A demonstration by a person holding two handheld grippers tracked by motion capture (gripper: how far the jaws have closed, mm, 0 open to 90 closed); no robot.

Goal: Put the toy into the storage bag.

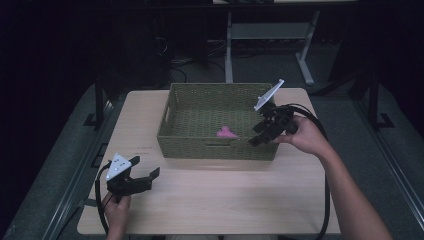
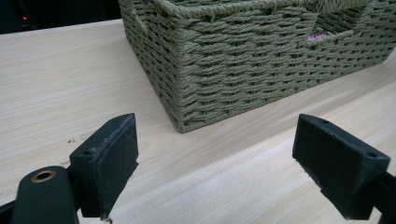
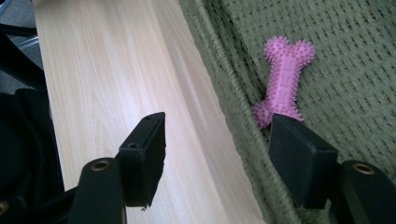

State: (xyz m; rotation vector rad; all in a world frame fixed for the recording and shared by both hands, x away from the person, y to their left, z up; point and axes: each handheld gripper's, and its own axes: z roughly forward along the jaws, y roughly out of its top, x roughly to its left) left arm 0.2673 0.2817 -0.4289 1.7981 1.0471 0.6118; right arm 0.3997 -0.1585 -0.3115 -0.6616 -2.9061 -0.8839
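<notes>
Table (image 1: pixel 210 200) with woven basket (image 1: pixel 215 145), pink bone toy (image 1: pixel 226 132) lying on its floor near the front wall

Right gripper (image 1: pixel 264 131) hangs over the basket's front right rim, jaws wide apart and empty; left gripper (image 1: pixel 145 170) rests low near the table's left front, equally open, holding nothing. To grasp the toy well, I'd clear the rim, descend, and straddle the narrow shaft. From the high view, the basket wall cuts off part of the toy

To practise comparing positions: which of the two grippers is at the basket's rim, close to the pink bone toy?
The right gripper, open at the green woven basket's rim near the pink bone toy. The left gripper hovers over bare table.
</notes>
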